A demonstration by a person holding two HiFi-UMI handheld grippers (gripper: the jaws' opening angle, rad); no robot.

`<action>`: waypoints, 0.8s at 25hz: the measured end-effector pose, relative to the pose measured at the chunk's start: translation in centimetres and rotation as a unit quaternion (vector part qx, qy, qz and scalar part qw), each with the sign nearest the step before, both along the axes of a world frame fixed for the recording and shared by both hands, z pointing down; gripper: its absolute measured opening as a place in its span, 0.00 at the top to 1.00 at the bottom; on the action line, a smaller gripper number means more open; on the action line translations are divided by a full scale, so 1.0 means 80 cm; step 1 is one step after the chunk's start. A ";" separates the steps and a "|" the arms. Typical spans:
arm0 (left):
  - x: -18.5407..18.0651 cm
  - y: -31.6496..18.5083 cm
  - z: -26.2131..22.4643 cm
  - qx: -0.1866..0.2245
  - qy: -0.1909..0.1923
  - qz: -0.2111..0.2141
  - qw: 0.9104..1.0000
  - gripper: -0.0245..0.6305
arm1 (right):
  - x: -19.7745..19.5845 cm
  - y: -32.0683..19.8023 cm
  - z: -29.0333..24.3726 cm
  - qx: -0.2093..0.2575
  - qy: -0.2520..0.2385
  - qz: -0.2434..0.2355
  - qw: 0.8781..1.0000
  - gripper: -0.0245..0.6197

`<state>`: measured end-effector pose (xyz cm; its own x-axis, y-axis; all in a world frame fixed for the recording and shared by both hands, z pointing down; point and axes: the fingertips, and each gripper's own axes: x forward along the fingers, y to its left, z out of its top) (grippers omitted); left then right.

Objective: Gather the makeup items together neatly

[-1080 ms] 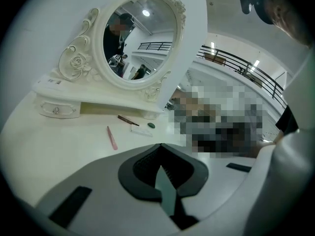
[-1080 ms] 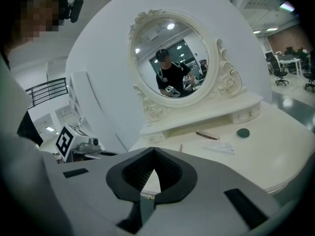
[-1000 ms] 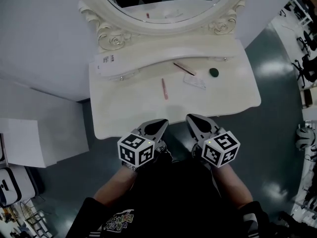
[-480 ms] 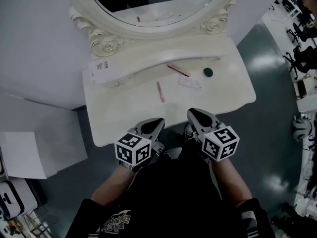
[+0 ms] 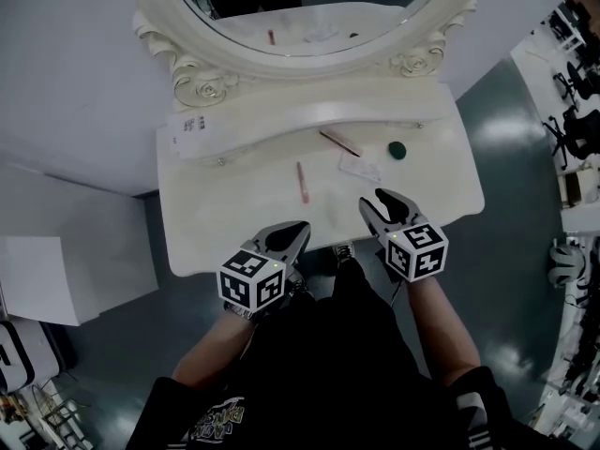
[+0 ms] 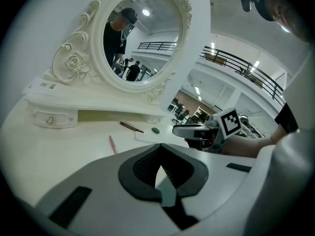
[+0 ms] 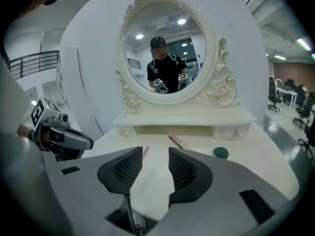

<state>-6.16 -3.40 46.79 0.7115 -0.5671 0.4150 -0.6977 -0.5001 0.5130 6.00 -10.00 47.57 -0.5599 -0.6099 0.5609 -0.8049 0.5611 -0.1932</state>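
Observation:
On the white dressing table point(image 5: 225, 223) lie a pink pencil point(image 5: 302, 182), a brown pencil point(image 5: 339, 143), a small white packet point(image 5: 360, 167) and a round green item point(image 5: 397, 149). My left gripper point(image 5: 298, 231) hangs shut at the table's front edge, holding nothing. My right gripper point(image 5: 382, 202) reaches over the front edge just short of the packet; its jaws are opening with nothing between them. In the right gripper view, the right gripper point(image 7: 155, 154) points at the pink pencil point(image 7: 145, 151), with the green item point(image 7: 221, 153) to the right.
An oval mirror point(image 5: 309, 7) in an ornate white frame stands at the back of the table above a raised shelf point(image 5: 281, 111) with small drawers. A white cabinet point(image 5: 66, 270) stands on the floor to the left. Grey floor lies to the right.
My right gripper has moved forward over the table's front edge and its jaws have parted. The left gripper has stayed near the edge, still shut.

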 end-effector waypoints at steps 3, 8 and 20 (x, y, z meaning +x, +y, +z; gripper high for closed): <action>0.005 -0.010 0.005 -0.006 -0.002 -0.010 1.000 0.95 | 0.021 -0.027 0.027 0.001 0.047 -0.022 0.999 0.68; 0.014 -0.024 0.014 -0.019 -0.009 -0.029 0.999 0.95 | 0.045 -0.064 0.080 -0.007 0.122 -0.092 0.988 0.63; 0.030 -0.050 0.034 -0.045 -0.022 -0.070 0.996 0.95 | 0.053 -0.106 0.167 -0.063 0.193 -0.253 0.946 0.55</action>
